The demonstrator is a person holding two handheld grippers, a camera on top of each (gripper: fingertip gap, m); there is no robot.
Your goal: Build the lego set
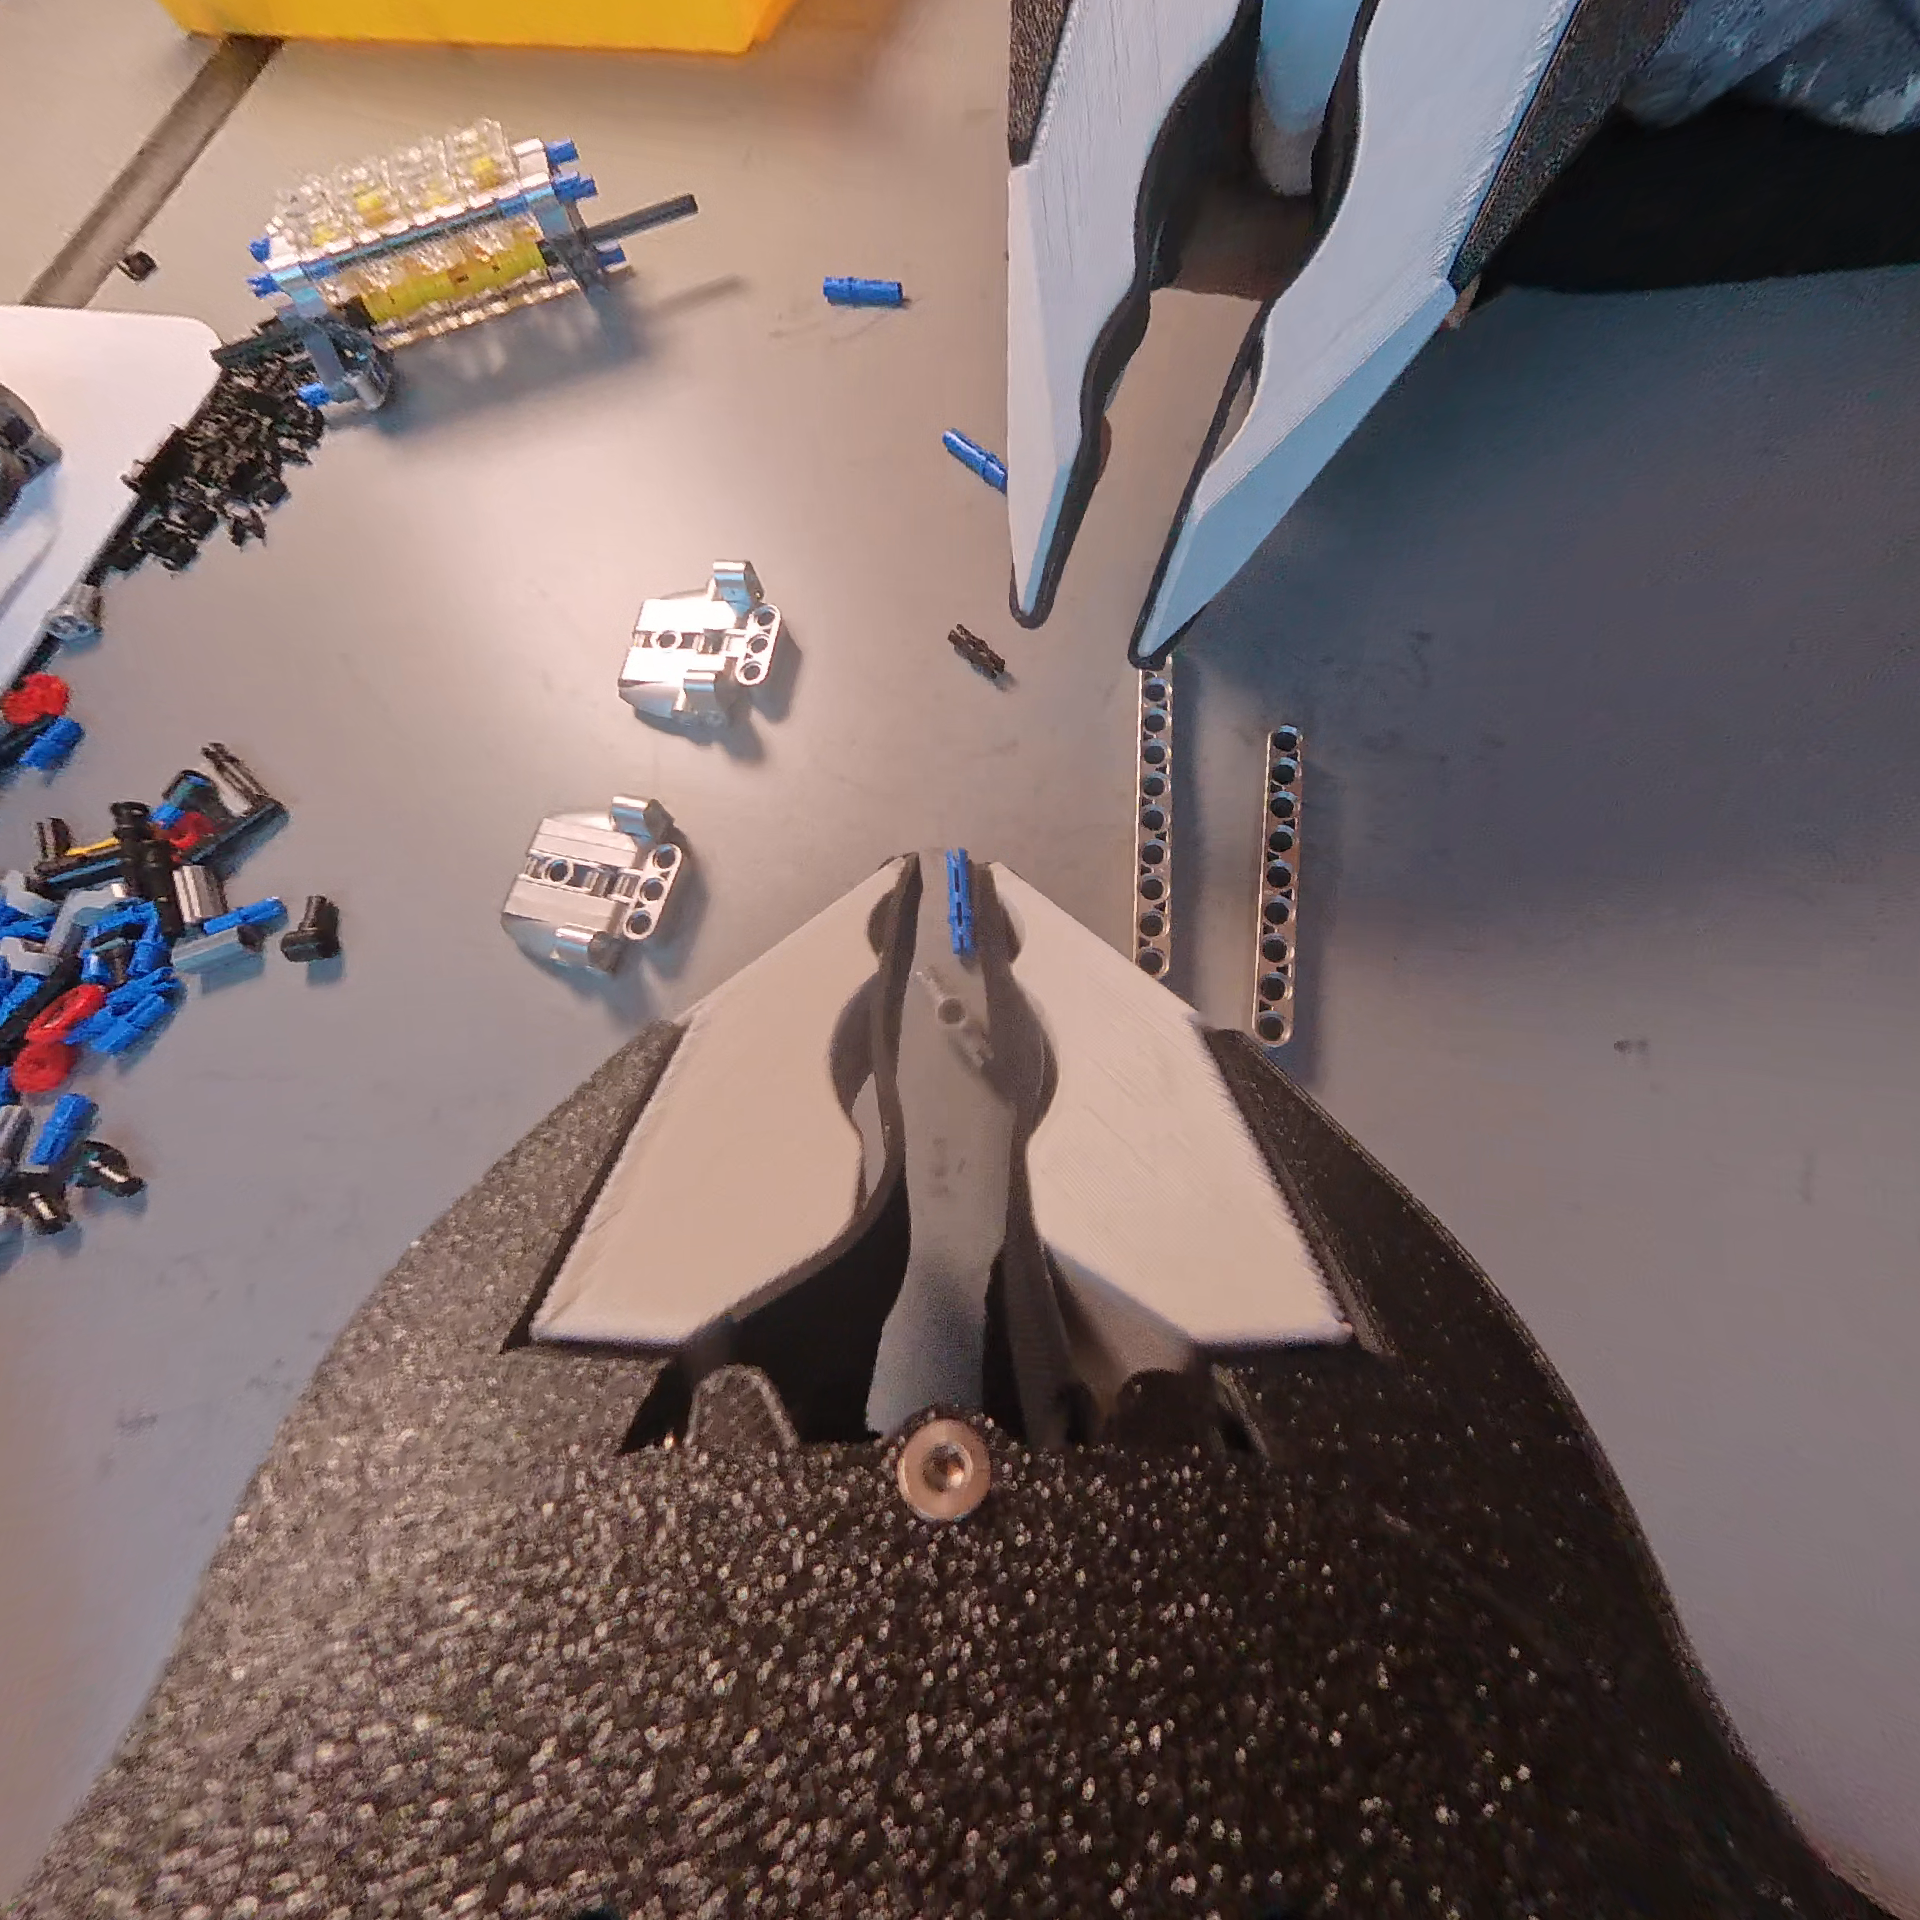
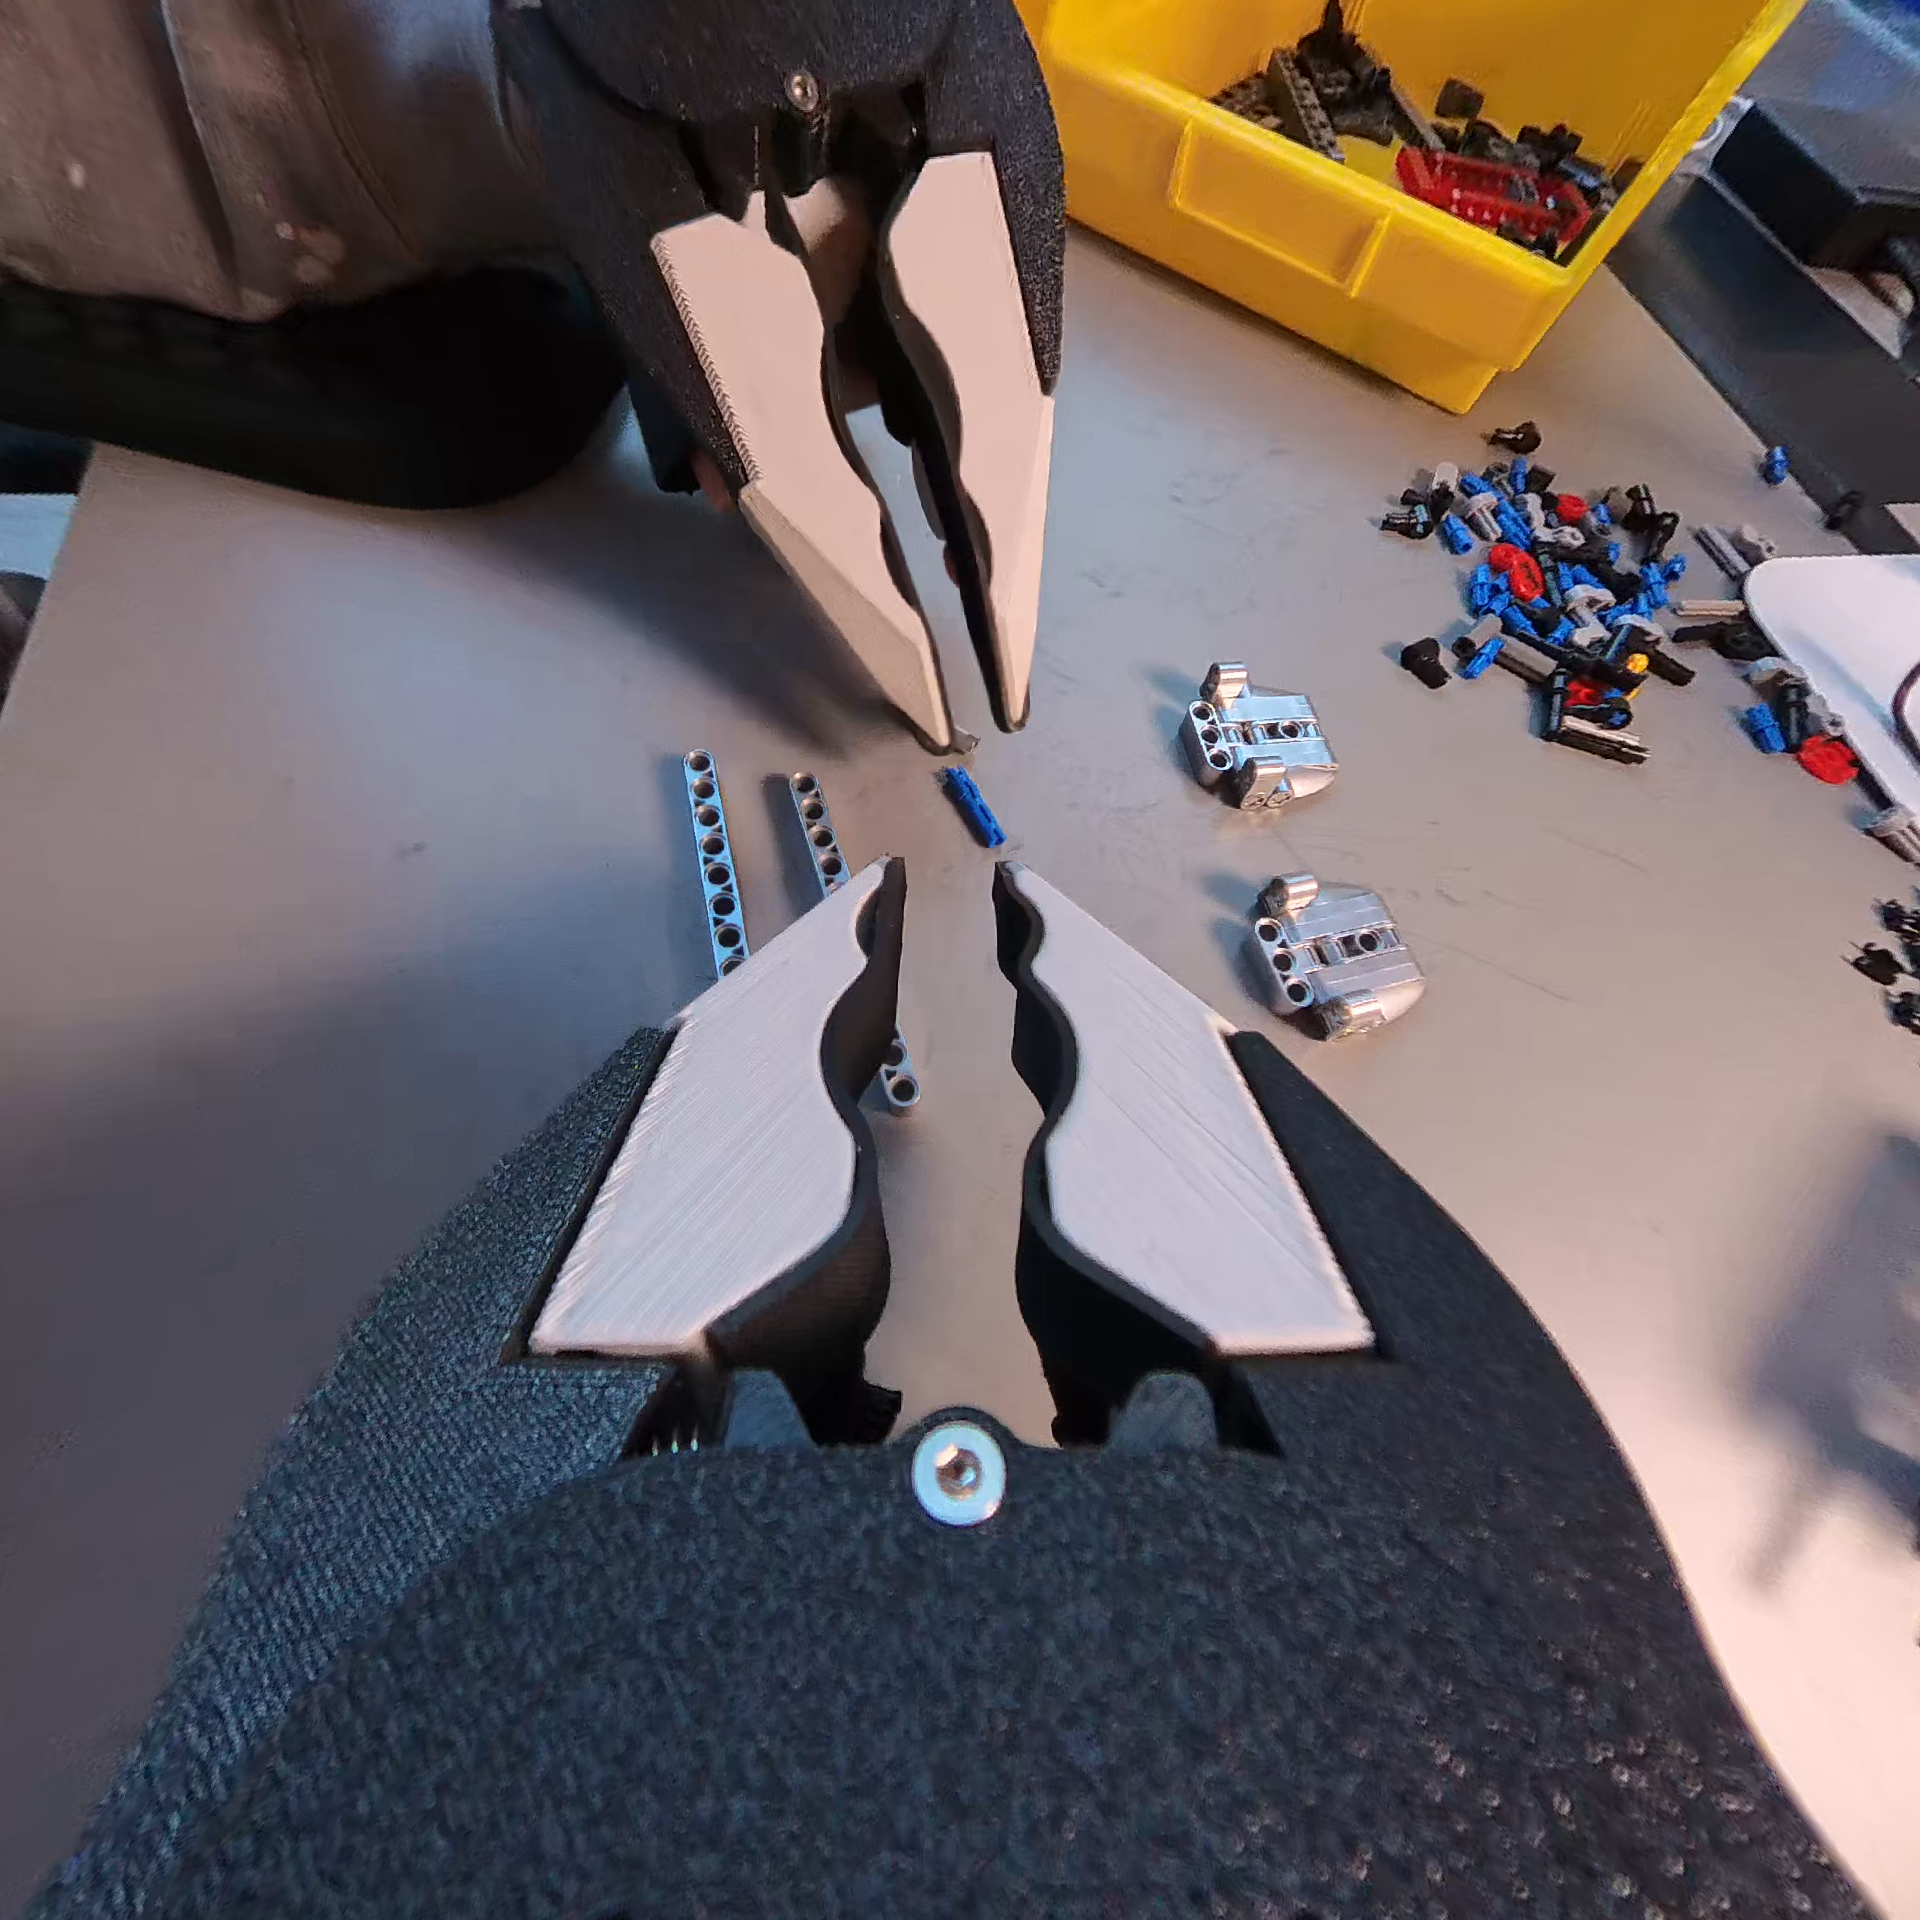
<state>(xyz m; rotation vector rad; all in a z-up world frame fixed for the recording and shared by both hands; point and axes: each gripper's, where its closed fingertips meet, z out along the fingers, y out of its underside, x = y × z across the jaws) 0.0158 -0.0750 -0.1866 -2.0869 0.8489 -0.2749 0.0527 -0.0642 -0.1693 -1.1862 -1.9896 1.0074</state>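
My left gripper (image 1: 951,860) hovers low over the grey table (image 1: 1558,727) with its jaws a narrow way apart, holding nothing. A blue pin (image 1: 961,904) shows through the gap. The right wrist view shows this pin (image 2: 975,803) lying on the table just in front of the left gripper's tips (image 2: 977,730). A small grey pin (image 1: 956,1013) lies under the left fingers. My right gripper (image 2: 948,864) is open and empty, facing the left one across the blue pin. It also shows in the left wrist view (image 1: 1089,634). Two long grey holed beams (image 2: 712,862) (image 2: 821,831) lie beside its left finger.
Two grey curved panels (image 1: 701,655) (image 1: 597,883) lie to the left. A black pin (image 1: 977,651), loose blue pins (image 1: 862,291), a clear and yellow assembly (image 1: 436,239), a heap of small parts (image 2: 1558,592), a yellow bin (image 2: 1351,260) and a person's sleeve (image 2: 260,208) are around. The grippers' ends are close to 5 cm from one another.
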